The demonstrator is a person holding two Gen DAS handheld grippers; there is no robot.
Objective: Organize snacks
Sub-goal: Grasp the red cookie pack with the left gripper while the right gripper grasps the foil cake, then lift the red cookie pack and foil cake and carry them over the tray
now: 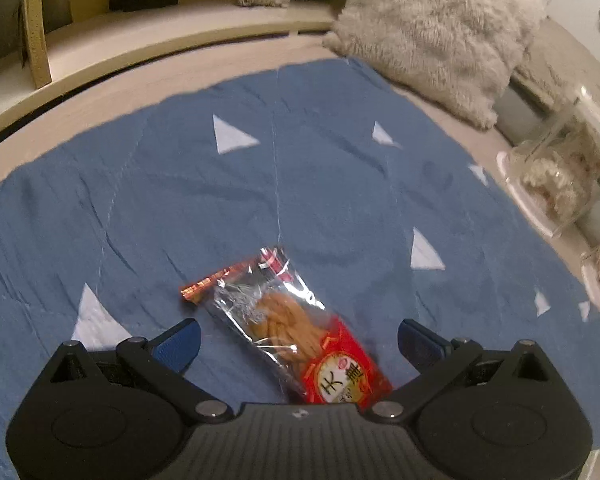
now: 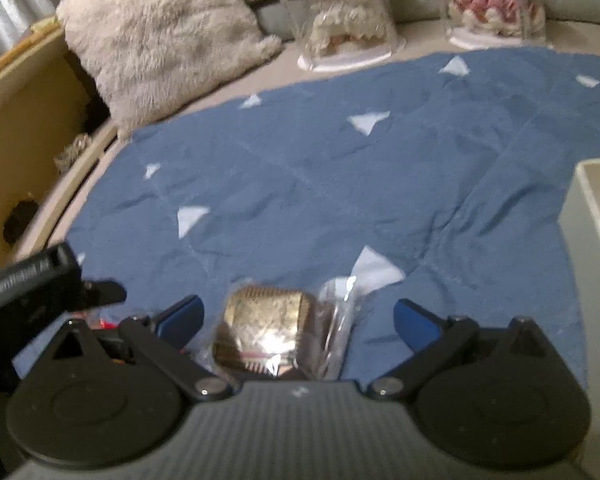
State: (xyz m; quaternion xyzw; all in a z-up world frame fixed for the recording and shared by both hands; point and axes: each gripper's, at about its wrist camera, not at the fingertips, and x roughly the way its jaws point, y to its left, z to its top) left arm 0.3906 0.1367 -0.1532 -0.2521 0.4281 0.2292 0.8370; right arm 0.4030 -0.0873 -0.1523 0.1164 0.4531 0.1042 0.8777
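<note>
Left wrist: blue quilt (image 1: 300, 184) w/ white triangles, fluffy pillow (image 1: 440, 28) behind, both hand-held grippers spread wide.

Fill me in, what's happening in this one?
Snack sorting on a blue blanket. The left gripper is open over a red twist-snack packet that lies between its fingers, not yet gripped. The right gripper is open too, around a gold-wrapped snack in clear plastic. A white box sits at the right edge of the right view. Nothing is lifted yet.
</note>
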